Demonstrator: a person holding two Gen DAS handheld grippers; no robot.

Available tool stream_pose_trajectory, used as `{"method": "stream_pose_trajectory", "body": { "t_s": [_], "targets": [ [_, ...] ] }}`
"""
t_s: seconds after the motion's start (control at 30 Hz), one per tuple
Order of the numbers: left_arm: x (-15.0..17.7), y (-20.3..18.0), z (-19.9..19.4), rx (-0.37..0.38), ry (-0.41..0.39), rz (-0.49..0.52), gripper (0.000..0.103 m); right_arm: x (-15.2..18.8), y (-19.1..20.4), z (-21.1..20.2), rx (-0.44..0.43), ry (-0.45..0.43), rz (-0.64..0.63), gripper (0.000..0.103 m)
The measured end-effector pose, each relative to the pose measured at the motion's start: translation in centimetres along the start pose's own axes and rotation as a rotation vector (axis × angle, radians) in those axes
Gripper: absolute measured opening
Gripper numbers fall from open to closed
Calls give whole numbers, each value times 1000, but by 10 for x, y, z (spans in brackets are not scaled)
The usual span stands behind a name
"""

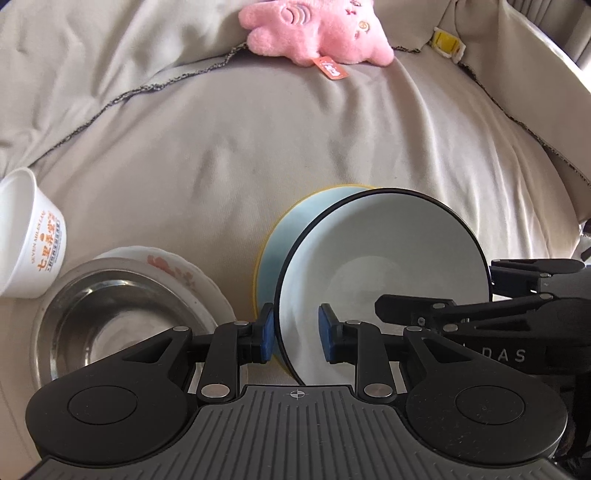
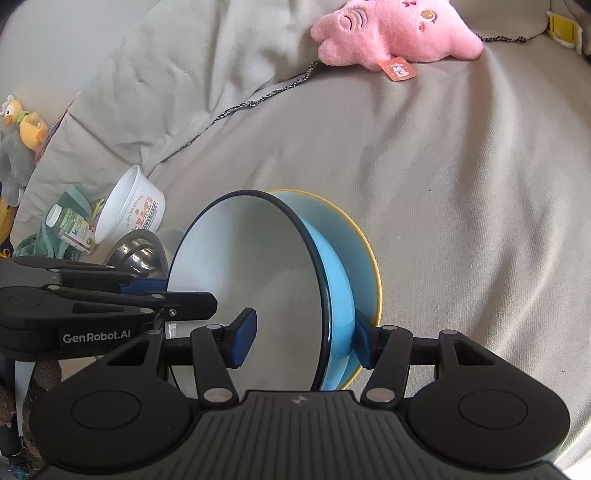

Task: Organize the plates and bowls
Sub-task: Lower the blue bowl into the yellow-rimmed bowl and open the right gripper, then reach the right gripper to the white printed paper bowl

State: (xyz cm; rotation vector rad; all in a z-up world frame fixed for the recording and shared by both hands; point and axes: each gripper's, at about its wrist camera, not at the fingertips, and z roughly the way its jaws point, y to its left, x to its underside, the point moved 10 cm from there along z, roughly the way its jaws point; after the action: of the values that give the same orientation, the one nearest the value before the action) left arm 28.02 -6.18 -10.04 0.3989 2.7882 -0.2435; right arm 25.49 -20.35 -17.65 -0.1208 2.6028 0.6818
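Note:
A white bowl with a dark rim and blue outside (image 1: pixel 373 258) (image 2: pixel 251 266) stands tilted on its edge, nested in a pale blue bowl with a yellow rim (image 1: pixel 284 243) (image 2: pixel 364 254). My left gripper (image 1: pixel 297 334) straddles the white bowl's near rim, one blue pad outside and one inside, shut on its wall. My right gripper (image 2: pixel 303 341) clamps the same bowl's wall on the opposite side, its outer pad wedged between the two bowls. Each gripper's fingers (image 1: pixel 413 310) (image 2: pixel 177 299) show in the other's view.
A steel bowl (image 1: pixel 110 314) (image 2: pixel 140 254) sits in a floral white dish (image 1: pixel 177 269) to the left, beside a white printed paper tub (image 1: pixel 33 236) (image 2: pixel 129 206). A pink plush (image 1: pixel 317 29) lies at the back of the beige cover (image 1: pixel 258 140). A small bottle (image 2: pixel 70 225) lies far left.

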Motion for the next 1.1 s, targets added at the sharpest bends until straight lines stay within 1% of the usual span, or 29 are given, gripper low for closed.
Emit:
{"method": "stream_pose_trajectory", "body": {
  "t_s": [0.17, 0.2, 0.23, 0.3, 0.37, 0.4, 0.47, 0.53, 0.57, 0.63, 0.7, 0.8, 0.83, 0.93, 1.03, 1.07, 1.1],
  "targets": [
    [-6, 7, -3, -24, -29, -4, 27, -5, 0, -1, -4, -11, 3, 55],
    [-8, 8, -3, -22, -36, -6, 25, -6, 0, -2, -2, -16, -2, 55],
    [-10, 8, -4, -1, -42, -14, 23, -7, 1, -5, 0, -25, -7, 53],
    [-16, 6, -10, 27, -72, -18, 23, -10, 4, -16, -2, -63, -36, 53],
    [-24, 2, -16, 18, -116, 16, 23, -17, 7, -33, 21, -125, -77, 53],
    [-27, -1, -19, -1, -130, 46, 23, -20, 8, -42, 32, -157, -99, 54],
    [-31, -5, -20, -47, -142, 103, 23, -23, 6, -56, 43, -194, -114, 61],
    [-33, -5, -16, -72, -130, 139, 24, -22, -2, -64, 37, -205, -92, 67],
    [-34, -4, -12, -81, -121, 145, 25, -20, -6, -64, 34, -204, -74, 71],
    [-36, 0, -5, -91, -112, 134, 26, -15, -17, -57, 28, -187, -27, 75],
    [-38, 6, 3, -97, -100, 119, 26, -9, -25, -45, 14, -157, 17, 75],
    [-38, 12, 15, -111, -82, 123, 26, 4, -30, -22, -55, -116, 101, 75],
    [-38, 14, 21, -112, -72, 121, 31, 7, -30, -16, -80, -106, 126, 75],
    [-35, 17, 35, -90, -31, 89, 31, 14, -25, 2, -117, -94, 175, 75],
    [-30, 17, 50, -36, 12, 58, 29, 17, -18, 15, -158, -87, 195, 74],
    [-29, 15, 56, -28, 25, 59, 30, 17, -15, 18, -175, -90, 198, 74],
    [-28, 15, 59, -32, 29, 67, 32, 15, -14, 21, -168, -101, 195, 74]
  ]
}}
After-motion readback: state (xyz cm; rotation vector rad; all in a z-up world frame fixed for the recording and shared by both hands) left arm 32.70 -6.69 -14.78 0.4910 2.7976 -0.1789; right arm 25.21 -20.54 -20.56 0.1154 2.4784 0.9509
